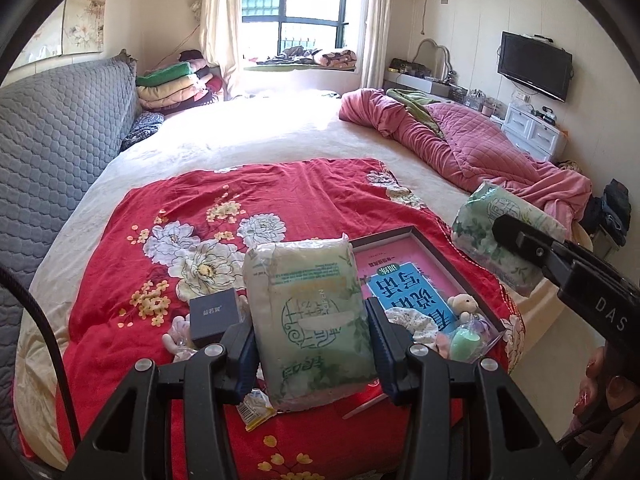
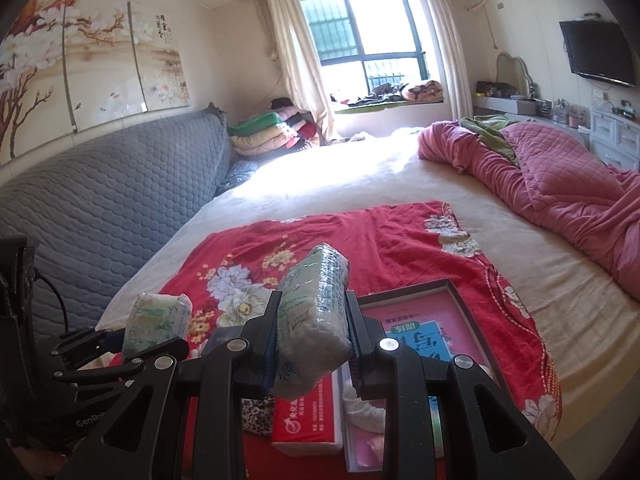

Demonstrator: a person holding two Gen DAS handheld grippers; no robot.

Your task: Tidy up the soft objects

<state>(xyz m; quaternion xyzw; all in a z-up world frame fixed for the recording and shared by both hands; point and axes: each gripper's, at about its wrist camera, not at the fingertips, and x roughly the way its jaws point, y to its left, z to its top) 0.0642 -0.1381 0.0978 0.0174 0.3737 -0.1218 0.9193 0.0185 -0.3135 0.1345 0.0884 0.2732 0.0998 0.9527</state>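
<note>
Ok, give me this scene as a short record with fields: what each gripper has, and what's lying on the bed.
left gripper: shut on a green tissue pack
right gripper: shut on a second tissue pack
surface: red floral cloth on the bed
tray: holds a pink-and-blue book, a small plush toy
also on the cloth: small dark box

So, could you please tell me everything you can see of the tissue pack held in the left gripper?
The tissue pack is a soft, pillow-like packet in crinkly clear plastic, printed pale green with leaves and a round emblem. It stands roughly upright, clamped at its two sides by the left gripper, which dents it slightly. It is lifted above the red floral cloth, with a framed tray just beyond it. The right wrist view shows it from the side.
</note>
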